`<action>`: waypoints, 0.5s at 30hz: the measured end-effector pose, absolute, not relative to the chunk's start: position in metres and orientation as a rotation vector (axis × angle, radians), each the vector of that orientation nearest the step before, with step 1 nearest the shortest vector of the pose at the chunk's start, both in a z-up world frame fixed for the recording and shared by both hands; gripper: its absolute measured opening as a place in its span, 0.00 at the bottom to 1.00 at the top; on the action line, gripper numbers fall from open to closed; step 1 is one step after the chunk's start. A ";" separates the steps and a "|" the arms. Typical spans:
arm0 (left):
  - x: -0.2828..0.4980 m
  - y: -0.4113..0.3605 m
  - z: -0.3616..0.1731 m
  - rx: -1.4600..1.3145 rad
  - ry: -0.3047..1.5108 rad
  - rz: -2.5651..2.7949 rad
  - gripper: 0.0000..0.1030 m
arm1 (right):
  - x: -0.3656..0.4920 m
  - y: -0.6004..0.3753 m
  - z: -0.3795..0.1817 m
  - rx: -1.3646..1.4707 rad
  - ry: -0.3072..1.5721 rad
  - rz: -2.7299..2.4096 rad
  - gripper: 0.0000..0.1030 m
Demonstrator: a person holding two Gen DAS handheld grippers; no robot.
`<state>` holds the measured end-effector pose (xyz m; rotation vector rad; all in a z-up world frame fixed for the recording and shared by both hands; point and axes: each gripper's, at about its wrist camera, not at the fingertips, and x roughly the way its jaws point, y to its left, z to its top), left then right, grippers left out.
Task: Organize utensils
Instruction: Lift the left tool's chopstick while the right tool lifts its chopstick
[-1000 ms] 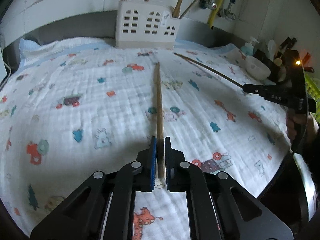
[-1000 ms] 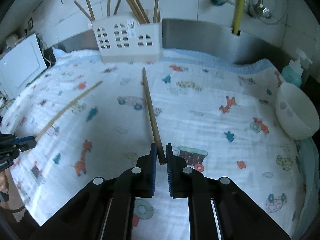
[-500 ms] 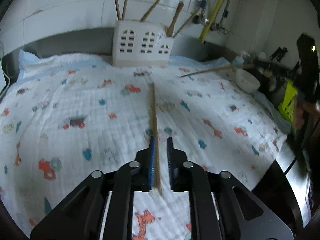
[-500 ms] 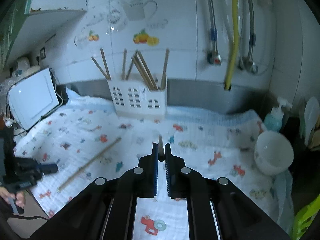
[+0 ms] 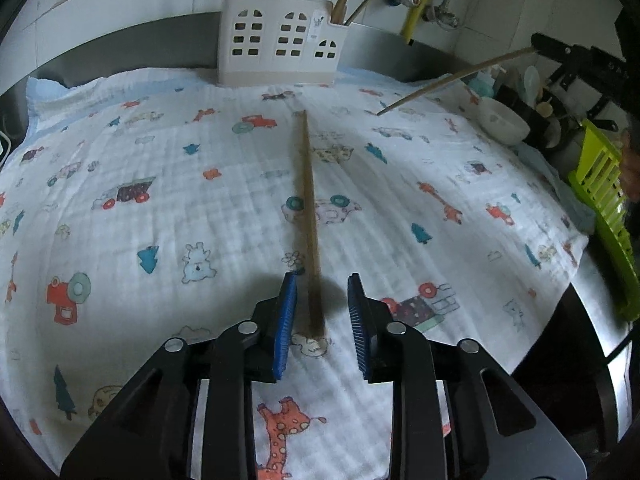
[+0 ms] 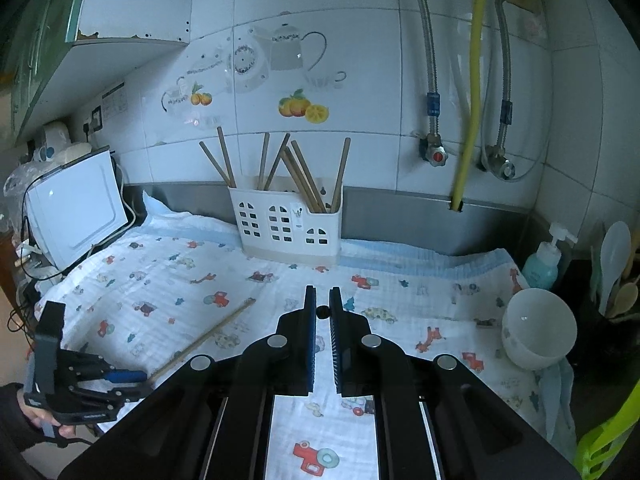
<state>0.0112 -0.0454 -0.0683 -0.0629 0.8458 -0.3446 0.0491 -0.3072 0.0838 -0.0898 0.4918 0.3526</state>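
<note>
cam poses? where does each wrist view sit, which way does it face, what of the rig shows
Left wrist: low over the patterned cloth, angled down along a lying chopstick toward the white holder; left gripper, jaws just opening; right gripper far right.
Right wrist: higher, more level, facing the tiled wall; right gripper shut on a chopstick end; left gripper lower left.
Shared: holder, cloth, bowl.

Dim bluish daylight, soft shadows, fisheye-bent edges, dark vignetted corners
</note>
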 end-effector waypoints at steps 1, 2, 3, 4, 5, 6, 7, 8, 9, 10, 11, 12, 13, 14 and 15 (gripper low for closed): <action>0.011 -0.046 -0.068 -0.058 0.846 -0.344 0.21 | 0.049 -0.306 0.084 -0.092 0.492 0.353 0.06; 0.011 -0.047 -0.069 -0.038 0.844 -0.333 0.19 | 0.049 -0.305 0.084 -0.094 0.492 0.353 0.06; 0.011 -0.048 -0.069 -0.017 0.839 -0.322 0.14 | 0.049 -0.305 0.084 -0.094 0.493 0.354 0.06; 0.010 -0.049 -0.069 -0.006 0.835 -0.317 0.11 | 0.050 -0.304 0.084 -0.094 0.493 0.354 0.06; 0.010 -0.050 -0.069 0.011 0.829 -0.308 0.09 | 0.050 -0.303 0.084 -0.093 0.493 0.355 0.06; 0.009 -0.050 -0.069 0.025 0.826 -0.297 0.06 | 0.050 -0.303 0.084 -0.093 0.493 0.355 0.06; 0.010 -0.050 -0.068 0.026 0.826 -0.293 0.06 | 0.050 -0.303 0.084 -0.094 0.493 0.353 0.06; 0.011 -0.049 -0.067 0.016 0.828 -0.289 0.06 | 0.050 -0.303 0.085 -0.094 0.492 0.353 0.06; 0.011 -0.047 -0.065 0.002 0.824 -0.289 0.05 | 0.051 -0.304 0.084 -0.095 0.493 0.357 0.06; 0.012 -0.044 -0.060 -0.013 0.813 -0.294 0.05 | 0.051 -0.303 0.085 -0.098 0.490 0.357 0.06; 0.013 -0.041 -0.056 -0.026 0.802 -0.298 0.05 | 0.051 -0.301 0.087 -0.100 0.489 0.356 0.06; 0.014 -0.038 -0.050 -0.043 0.787 -0.304 0.05 | 0.052 -0.301 0.088 -0.102 0.487 0.356 0.06; 0.015 -0.036 -0.045 -0.054 0.776 -0.307 0.05 | 0.052 -0.300 0.090 -0.104 0.486 0.355 0.06; 0.017 -0.031 -0.037 -0.074 0.756 -0.311 0.05 | 0.053 -0.298 0.093 -0.108 0.483 0.356 0.06; 0.019 -0.028 -0.029 -0.092 0.741 -0.317 0.05 | 0.053 -0.298 0.096 -0.110 0.481 0.356 0.06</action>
